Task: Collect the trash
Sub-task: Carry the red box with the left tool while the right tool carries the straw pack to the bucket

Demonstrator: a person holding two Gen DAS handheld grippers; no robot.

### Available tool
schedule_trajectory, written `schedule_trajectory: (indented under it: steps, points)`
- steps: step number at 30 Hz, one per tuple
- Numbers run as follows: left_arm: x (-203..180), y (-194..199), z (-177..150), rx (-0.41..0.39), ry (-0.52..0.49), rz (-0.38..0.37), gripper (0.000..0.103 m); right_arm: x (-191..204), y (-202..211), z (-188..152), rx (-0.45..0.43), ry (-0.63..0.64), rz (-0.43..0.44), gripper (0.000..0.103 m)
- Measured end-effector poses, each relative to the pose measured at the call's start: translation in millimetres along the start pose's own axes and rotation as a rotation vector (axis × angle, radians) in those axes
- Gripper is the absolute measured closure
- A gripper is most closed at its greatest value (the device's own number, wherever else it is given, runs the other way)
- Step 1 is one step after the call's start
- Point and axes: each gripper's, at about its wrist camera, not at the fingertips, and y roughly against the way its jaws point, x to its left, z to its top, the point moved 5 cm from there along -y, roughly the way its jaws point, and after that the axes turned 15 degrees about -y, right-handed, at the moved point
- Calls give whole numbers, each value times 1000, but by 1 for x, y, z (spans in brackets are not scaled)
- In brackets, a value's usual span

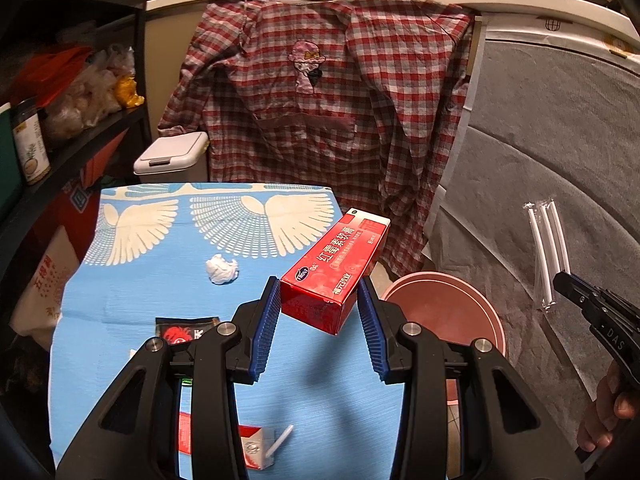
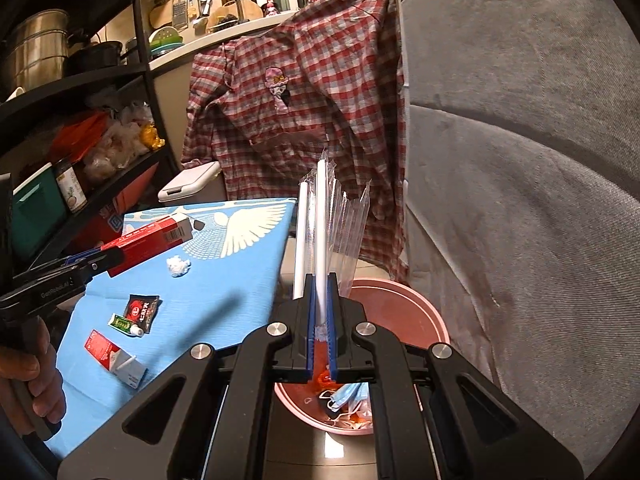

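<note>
My left gripper (image 1: 320,304) is shut on a red medicine box (image 1: 336,264), held in the air over the right edge of the blue-clothed table (image 1: 140,360). Just right of it, on the floor, stands a pink bin (image 1: 444,312). My right gripper (image 2: 320,300) is shut on a bundle of white straws in clear wrappers (image 2: 320,220), upright above the pink bin (image 2: 404,300). On the cloth lie a crumpled tissue (image 2: 178,266), a black sachet (image 2: 142,310), a small green tube (image 2: 126,325) and a red-and-white carton (image 2: 114,360).
A blue face mask (image 2: 348,396) and other scraps lie in the bin. A red plaid shirt (image 1: 320,92) hangs behind the table. A white lidded bin (image 1: 172,156) and a dark shelf rack (image 1: 80,128) stand at the left, a grey covered surface (image 2: 520,200) at the right.
</note>
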Motion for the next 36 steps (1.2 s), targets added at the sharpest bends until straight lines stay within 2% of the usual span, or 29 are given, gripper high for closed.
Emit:
schedule_trajectory:
  steps: [22,36]
  points:
    - [-27,-22,0,23,-38,-43,64,-22,-10,3,12,-23,-35,98]
    - [-70,-53,-11,76,-75,-165,64,-35,-34,-3,72,-37,-77,98]
